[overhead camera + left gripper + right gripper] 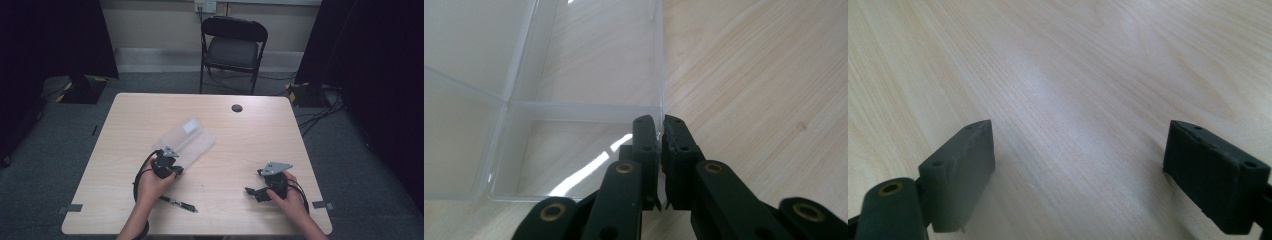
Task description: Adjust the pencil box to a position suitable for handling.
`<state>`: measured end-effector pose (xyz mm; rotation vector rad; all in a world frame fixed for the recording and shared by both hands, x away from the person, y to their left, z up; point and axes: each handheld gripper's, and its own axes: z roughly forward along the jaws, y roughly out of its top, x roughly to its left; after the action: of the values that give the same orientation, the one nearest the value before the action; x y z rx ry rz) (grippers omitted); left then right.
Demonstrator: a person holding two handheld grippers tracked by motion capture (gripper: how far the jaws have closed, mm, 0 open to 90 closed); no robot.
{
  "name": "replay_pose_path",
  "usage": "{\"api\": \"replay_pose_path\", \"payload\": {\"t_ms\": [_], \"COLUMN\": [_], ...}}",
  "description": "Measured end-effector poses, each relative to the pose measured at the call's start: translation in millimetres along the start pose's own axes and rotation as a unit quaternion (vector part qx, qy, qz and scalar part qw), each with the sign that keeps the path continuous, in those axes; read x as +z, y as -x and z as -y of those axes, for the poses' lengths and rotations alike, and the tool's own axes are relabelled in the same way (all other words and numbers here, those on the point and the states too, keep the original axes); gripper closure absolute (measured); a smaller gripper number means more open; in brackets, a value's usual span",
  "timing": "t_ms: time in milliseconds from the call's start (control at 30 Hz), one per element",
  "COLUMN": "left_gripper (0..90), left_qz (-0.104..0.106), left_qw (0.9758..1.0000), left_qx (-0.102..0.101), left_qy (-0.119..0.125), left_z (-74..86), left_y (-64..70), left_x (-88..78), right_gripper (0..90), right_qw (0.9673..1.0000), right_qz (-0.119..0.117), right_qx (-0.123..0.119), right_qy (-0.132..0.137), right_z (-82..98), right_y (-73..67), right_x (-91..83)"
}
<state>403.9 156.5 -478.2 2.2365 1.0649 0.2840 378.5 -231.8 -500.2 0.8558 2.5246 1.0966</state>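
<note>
A clear plastic compartment box (574, 100), lying left of centre on the bench (250, 135), is pinched at its side wall by the left gripper (659, 127); the right gripper (1078, 170) is held well apart, jaws spread wide.

High view overhead, facing forward-down on table (240, 145), both gripper views close — sharing its woodgrain top

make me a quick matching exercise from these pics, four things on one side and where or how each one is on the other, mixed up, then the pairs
Things
1. left claw
2. right claw
3. folding chair
4. pen

Place or state
A. lying on the table near its front edge
B. pinched shut on a wall of the clear plastic box
C. wide open above bare wood
D. standing on the floor beyond the table

Pairs: 1-B, 2-C, 3-D, 4-A
</note>
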Motion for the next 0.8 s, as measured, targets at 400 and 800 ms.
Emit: {"api": "replay_pose_path", "payload": {"t_ms": [400,800], "left_gripper": [85.2,84.9], "left_qz": [-0.001,-0.001], "left_qw": [1.0,0.9999], "left_qx": [-0.006,-0.01], "left_qy": [0.0,-0.002], "left_z": [11.4,21.8], "left_y": [-8.5,-9.7], "left_x": [-8.9,-17.7], "right_gripper": [12.4,12.4], "right_qw": [1.0,1.0], "right_qz": [0.0,-0.001], "right_qx": [0.0,0.0], "right_qy": [0.0,0.0], "right_z": [0.0,0.0], "right_y": [0.0,0.0], "right_x": [0.0,0.0]}}
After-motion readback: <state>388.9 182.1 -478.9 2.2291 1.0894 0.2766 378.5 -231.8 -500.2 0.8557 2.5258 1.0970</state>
